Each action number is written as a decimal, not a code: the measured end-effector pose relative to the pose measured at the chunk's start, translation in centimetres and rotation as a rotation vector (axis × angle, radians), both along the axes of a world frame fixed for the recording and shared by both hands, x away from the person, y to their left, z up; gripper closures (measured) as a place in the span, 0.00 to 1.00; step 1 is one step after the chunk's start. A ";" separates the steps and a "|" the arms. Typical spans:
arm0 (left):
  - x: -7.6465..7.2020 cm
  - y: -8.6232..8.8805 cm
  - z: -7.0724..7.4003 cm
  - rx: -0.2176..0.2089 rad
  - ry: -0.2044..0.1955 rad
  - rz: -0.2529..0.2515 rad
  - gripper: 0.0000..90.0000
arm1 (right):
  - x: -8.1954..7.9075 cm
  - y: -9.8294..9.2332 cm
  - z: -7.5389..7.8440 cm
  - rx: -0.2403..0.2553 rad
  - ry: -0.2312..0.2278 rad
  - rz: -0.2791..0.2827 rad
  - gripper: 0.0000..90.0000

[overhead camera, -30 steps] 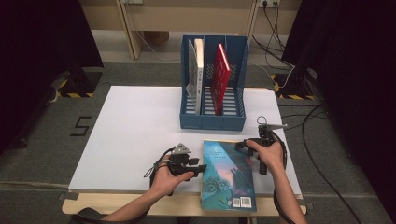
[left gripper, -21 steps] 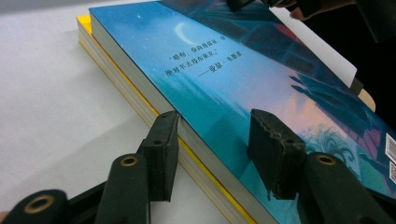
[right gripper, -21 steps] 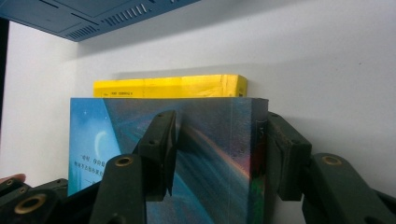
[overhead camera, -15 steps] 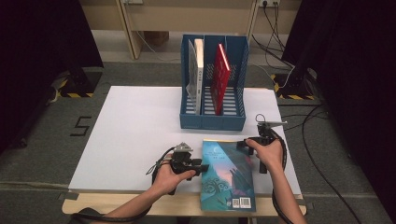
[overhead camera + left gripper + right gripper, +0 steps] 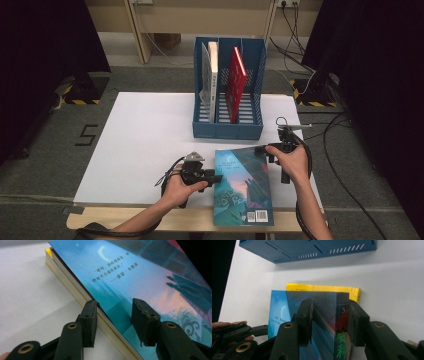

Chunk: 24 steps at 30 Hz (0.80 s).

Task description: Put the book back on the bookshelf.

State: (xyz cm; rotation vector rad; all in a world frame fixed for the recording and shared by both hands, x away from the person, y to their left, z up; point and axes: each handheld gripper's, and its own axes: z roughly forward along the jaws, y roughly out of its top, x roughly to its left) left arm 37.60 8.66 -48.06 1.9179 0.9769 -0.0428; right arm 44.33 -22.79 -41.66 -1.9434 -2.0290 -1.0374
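Table (image 5: pixel 140 135) white w/ dark curtains (image 5: pixel 45 35) round; both grippers' jaws apart astride book (image 5: pixel 243 185).

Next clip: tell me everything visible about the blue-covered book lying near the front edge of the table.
The blue book lies flat near the table's front edge, back cover up: glossy blue-teal art, crescent moon, printed text, barcode. It rests on a yellow book whose edge pokes out beneath. The left hand-held gripper straddles its page-side edge, jaws apart. The right hand-held gripper brackets its spine side; whether it clamps is unclear.
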 end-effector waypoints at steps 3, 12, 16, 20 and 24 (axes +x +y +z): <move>0.0 0.3 0.0 0.008 -0.005 0.004 0.62 | 0.0 -0.2 -0.6 0.028 0.034 0.009 0.67; 0.3 0.9 -0.3 -0.032 0.029 0.018 0.63 | -0.2 -0.2 -0.1 0.081 0.015 0.029 0.70; 0.3 1.2 -0.4 -0.036 0.028 0.026 0.64 | -0.1 -0.1 -0.1 0.075 0.028 0.038 0.70; 0.2 1.4 -0.5 -0.050 0.021 0.039 0.67 | 0.0 -0.3 -1.2 0.078 0.060 0.013 0.70; 0.2 1.4 -0.5 -0.053 0.023 0.040 0.68 | -0.1 -0.4 -1.5 0.079 0.077 0.000 0.72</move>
